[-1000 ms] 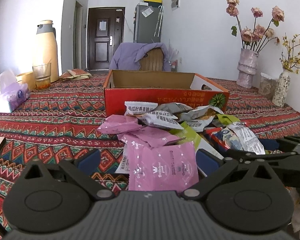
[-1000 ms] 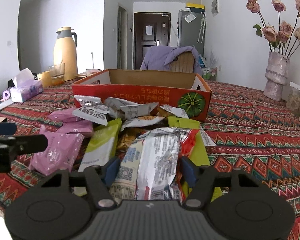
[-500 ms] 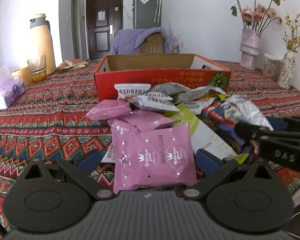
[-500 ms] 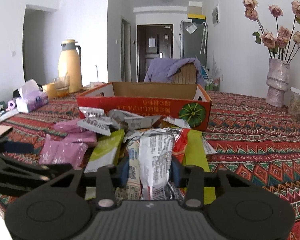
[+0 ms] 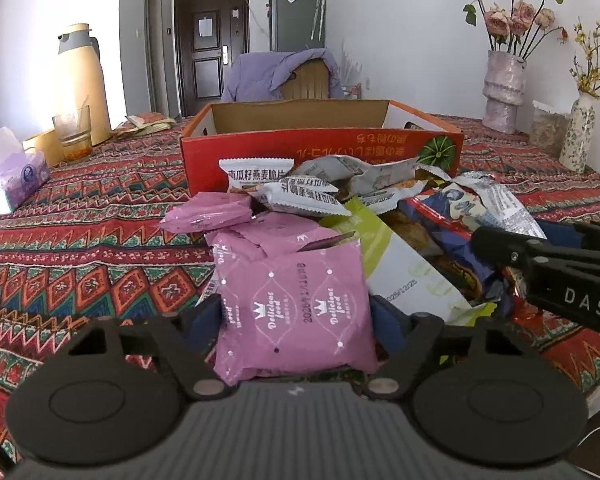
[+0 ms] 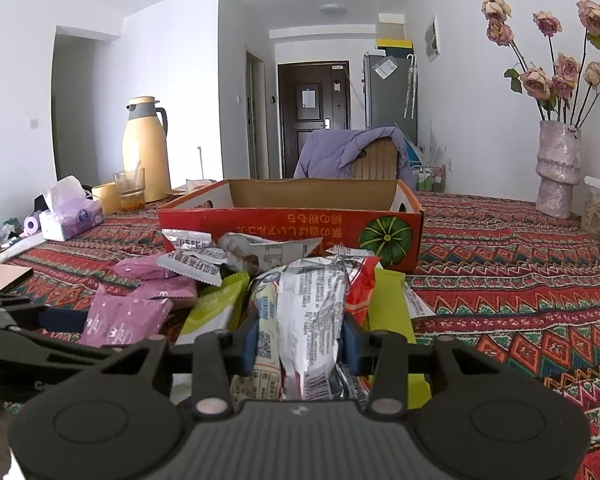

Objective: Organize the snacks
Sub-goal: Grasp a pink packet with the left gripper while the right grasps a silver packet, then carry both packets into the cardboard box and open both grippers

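While clamped, pink packet [image 5: 296,312] shows "Delicious food" crowns.

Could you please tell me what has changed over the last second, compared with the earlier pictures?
The left gripper has closed on the pink packet and raised it off the pile. The right gripper has closed on the silver packet and lifted it too. The red box, the other snacks and the yellow flask stayed where they were.

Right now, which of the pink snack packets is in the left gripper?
The big pink foil packet printed "Delicious food", clamped between the left gripper fingers. The other, smaller pink packets lie free on the pile behind it, nearer the red cardboard box.
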`<action>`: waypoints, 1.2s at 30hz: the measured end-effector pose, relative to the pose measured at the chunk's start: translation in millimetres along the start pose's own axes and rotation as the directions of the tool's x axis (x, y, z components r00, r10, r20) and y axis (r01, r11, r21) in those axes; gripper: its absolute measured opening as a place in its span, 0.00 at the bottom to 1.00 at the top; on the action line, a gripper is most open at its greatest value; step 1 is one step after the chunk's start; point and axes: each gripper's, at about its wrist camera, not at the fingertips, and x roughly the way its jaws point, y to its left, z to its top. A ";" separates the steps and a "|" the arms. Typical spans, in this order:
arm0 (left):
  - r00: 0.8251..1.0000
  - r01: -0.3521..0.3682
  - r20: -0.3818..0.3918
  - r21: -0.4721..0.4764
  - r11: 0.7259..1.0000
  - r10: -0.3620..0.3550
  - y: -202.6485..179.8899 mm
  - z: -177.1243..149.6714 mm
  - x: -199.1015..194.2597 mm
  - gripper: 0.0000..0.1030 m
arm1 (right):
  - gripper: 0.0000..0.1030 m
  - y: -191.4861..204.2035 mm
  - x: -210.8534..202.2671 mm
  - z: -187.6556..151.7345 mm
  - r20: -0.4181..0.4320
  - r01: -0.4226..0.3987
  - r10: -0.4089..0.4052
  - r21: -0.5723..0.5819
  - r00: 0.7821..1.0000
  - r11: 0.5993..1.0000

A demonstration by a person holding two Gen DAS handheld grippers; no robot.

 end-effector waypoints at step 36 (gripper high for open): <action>0.982 0.082 0.179 -0.079 0.994 -0.067 23.1 105.2 -19.1 0.76 | 0.39 -8.3 10.8 83.5 0.223 0.066 -0.055 -0.045 0.973 0.997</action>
